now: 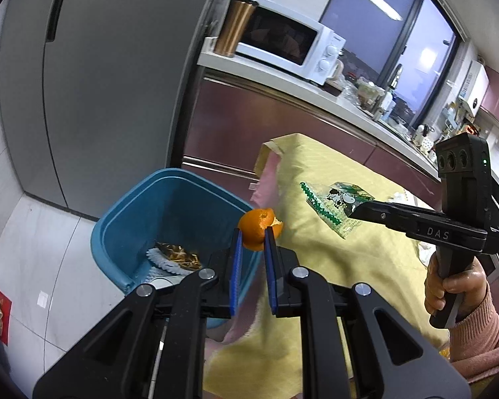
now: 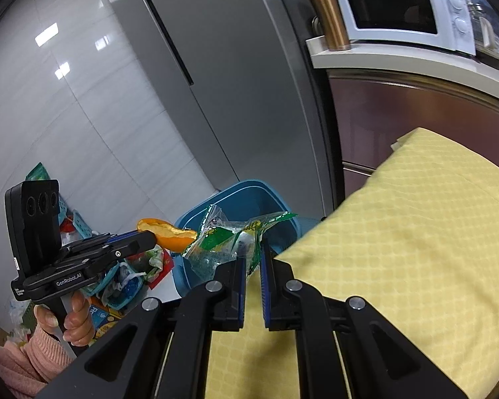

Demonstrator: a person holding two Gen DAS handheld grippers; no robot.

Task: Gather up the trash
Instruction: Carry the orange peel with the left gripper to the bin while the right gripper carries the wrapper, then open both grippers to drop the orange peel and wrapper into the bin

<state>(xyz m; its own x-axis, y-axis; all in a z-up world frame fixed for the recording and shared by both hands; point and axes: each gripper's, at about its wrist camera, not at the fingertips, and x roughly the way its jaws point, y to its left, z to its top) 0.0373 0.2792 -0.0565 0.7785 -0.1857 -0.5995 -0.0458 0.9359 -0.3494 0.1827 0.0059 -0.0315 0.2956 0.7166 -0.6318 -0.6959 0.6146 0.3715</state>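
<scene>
The left tool is closed on a piece of orange peel, pinched between its blue-padded fingers and held up in the air at the near edge of the blue trash bin. In the right wrist view the same peel juts out past the left tool's tip, in front of the bin's rim. The bin stands on the pale tiled floor just beside the table, which is covered with a yellow checked cloth. Inside the bin lie a brown crumpled wrapper and a white pleated paper liner.

The right tool grips a clear plastic snack wrapper with green print; the wrapper is crumpled and fans out to the left from between the tool's fingers, over the table's edge towards the bin. From the left wrist view the wrapper hangs at the tip of the right tool above the yellow cloth, and the person's right hand, in a pink knit sleeve, holds the handle.

Behind the bin stands a grey refrigerator. On the kitchen counter sit a white microwave and a copper-coloured tumbler just to its left. Bags and baskets of clutter lie on the floor behind the left tool.
</scene>
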